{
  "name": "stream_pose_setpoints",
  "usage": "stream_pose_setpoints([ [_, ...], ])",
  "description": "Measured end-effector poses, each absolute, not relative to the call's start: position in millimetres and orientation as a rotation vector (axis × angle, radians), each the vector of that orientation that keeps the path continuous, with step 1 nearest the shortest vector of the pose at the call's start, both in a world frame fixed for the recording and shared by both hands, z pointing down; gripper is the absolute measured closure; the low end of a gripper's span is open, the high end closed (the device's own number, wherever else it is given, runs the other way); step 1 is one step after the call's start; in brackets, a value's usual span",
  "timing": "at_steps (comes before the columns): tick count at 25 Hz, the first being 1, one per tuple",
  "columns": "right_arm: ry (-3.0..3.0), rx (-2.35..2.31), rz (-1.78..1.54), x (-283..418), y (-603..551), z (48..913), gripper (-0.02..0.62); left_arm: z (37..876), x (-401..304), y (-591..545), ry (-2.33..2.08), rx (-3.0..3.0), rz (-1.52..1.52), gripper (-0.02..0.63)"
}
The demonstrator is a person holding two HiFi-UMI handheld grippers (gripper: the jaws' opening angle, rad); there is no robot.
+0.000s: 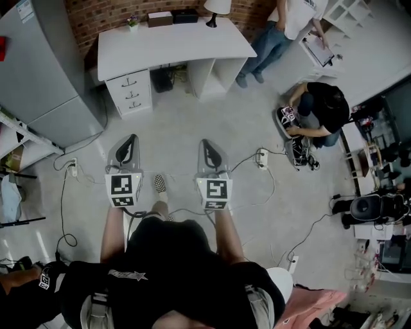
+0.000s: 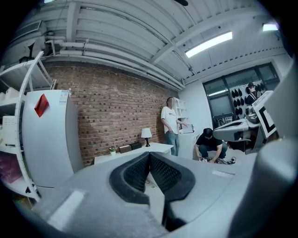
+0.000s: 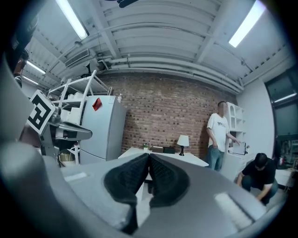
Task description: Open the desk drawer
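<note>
Desk drawer stack [image 1: 130,94] sits closed under the left end of the white desk [image 1: 192,40], far across the floor from us, so we judge the task is at the approach step. Left gripper [image 1: 131,141] and right gripper [image 1: 207,146] are both near us, jaws pressed together on nothing. Next we need to walk in, spread one pair and take a drawer handle.

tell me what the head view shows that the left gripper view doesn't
Head view only: the desk's three stacked drawers, all shut, and the wearer's shoe. Left gripper view only: the ceiling strip light and the left gripper with its jaws closed together, nothing between them. Both: the white desk, its lamp, the fridge, a standing person and a crouching person.
</note>
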State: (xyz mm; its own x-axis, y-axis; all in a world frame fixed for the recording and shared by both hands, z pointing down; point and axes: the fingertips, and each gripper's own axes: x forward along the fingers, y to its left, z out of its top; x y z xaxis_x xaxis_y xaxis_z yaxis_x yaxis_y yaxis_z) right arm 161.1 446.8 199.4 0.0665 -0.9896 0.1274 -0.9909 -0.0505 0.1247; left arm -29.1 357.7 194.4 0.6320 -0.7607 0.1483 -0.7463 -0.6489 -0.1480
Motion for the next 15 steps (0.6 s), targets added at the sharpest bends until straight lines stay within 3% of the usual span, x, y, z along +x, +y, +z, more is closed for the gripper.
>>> stream_pose_setpoints([
  [15, -2.1, 2.048, 0.087, 180, 273, 214, 0.589, 218, 2, 196, 1.346, -2.798, -0.379, 0.595],
])
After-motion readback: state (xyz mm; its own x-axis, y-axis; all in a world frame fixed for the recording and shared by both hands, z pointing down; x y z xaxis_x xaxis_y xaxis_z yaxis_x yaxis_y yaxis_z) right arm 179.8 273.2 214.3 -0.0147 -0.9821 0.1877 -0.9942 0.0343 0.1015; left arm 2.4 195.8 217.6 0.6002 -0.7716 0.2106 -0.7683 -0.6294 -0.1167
